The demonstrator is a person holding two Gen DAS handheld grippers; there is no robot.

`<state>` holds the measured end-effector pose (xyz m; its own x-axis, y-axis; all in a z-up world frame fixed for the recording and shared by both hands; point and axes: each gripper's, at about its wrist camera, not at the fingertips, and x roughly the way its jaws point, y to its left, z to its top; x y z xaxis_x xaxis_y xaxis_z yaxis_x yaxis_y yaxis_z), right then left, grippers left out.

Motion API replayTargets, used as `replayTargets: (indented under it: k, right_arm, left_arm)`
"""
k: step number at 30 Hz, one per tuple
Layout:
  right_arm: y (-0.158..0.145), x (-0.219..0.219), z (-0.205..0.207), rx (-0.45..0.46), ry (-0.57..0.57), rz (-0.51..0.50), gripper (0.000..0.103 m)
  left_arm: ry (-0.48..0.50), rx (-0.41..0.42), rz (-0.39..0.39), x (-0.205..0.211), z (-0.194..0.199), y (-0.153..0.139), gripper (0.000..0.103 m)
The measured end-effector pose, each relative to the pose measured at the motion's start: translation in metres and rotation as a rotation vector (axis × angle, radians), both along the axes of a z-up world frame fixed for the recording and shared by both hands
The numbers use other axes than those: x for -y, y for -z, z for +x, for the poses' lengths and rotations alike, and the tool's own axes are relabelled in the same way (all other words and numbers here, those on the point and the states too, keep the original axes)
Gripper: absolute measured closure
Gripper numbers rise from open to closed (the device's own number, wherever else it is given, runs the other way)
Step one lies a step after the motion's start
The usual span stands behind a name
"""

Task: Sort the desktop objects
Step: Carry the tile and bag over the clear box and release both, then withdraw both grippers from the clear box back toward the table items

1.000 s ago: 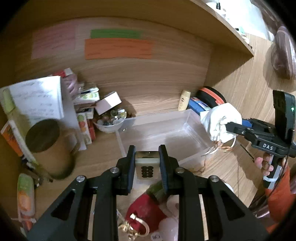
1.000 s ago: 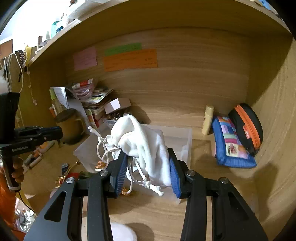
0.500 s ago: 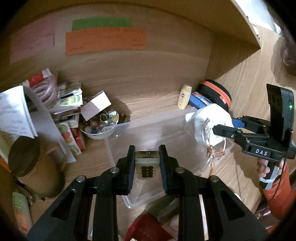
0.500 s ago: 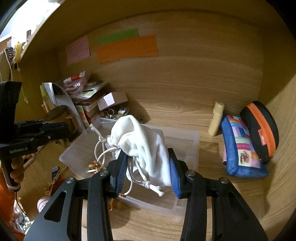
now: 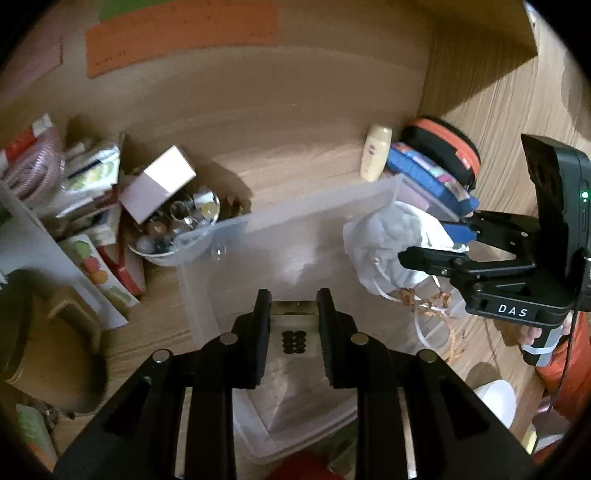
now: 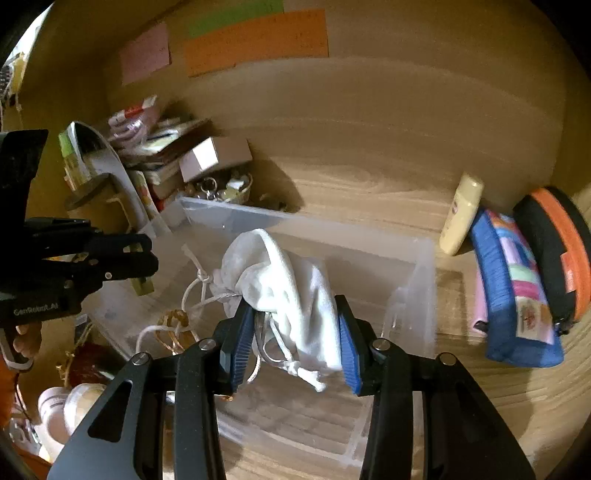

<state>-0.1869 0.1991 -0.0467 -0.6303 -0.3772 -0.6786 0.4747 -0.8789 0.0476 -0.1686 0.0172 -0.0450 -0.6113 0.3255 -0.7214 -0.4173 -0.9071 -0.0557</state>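
Centrally, a white drawstring pouch [image 6: 295, 291] was clamped by the right gripper [image 6: 291, 347], a small beige box [image 5: 293, 332] by the left gripper [image 5: 293, 332], fingers closed, above the clear bin [image 6: 421, 266].

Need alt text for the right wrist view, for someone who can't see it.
The right gripper is shut on a white drawstring pouch above a clear plastic bin on a wooden desk. The left gripper reaches in at left; a blue patchwork pouch lies at right.

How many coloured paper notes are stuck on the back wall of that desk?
3. A pink note sits farthest left, a green note is at the top, and a long orange note lies just below the green one. More could be hidden beyond the picture's top edge.
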Motion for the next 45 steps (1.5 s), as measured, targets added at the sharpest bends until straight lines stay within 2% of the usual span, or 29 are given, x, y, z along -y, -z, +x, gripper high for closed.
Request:
replayTargets:
  k: [8,12,22,26,28,29,30,32,35,37,39,45]
  right_arm:
    - [0.01,0.009,0.004,-0.038,-0.014,0.086,0.064]
    - [0.01,0.01,0.003,-0.025,-0.031,0.066,0.061]
    - [0.009,0.012,0.007,-0.024,-0.04,0.063,0.058]
    - [0.006,0.013,0.012,-0.05,-0.042,0.07,0.049]
    - [0.0,0.011,0.015,-0.072,-0.047,0.054,0.042]
    - [-0.003,0.009,0.017,-0.086,-0.042,0.054,0.035]
    - [-0.006,0.008,0.019,-0.106,-0.032,0.054,0.029]
    - [-0.009,0.007,0.02,-0.12,-0.025,0.053,0.027]
    - [-0.012,0.003,0.021,-0.132,-0.011,0.045,0.022]
    - [-0.014,0.001,0.021,-0.143,0.006,0.045,0.019]
    - [-0.016,-0.001,0.02,-0.144,0.013,0.034,0.019]
    - [-0.02,-0.006,0.022,-0.152,0.009,-0.003,0.009]
  left_arm:
    - [0.014,0.043,-0.061,-0.01,-0.011,0.017,0.079]
    - [0.002,0.025,-0.103,-0.017,-0.012,0.023,0.079]
    - [-0.018,0.008,-0.133,-0.02,-0.016,0.025,0.077]
    - [-0.041,0.007,-0.127,-0.016,-0.017,0.025,0.062]
    - [-0.035,0.008,-0.113,-0.014,-0.017,0.023,0.06]
    - [-0.038,0.004,-0.114,-0.014,-0.017,0.022,0.056]
    - [-0.044,-0.006,-0.121,-0.014,-0.016,0.021,0.047]
    - [-0.051,-0.033,-0.129,-0.014,-0.013,0.017,0.032]
    - [-0.056,-0.066,-0.129,-0.014,-0.009,0.01,0.029]
    - [-0.067,-0.08,-0.13,-0.013,-0.007,0.005,0.022]
    - [-0.089,-0.095,-0.132,-0.01,-0.005,0.003,0.01]
    - [-0.163,-0.115,-0.075,0.006,0.004,-0.009,0.006]
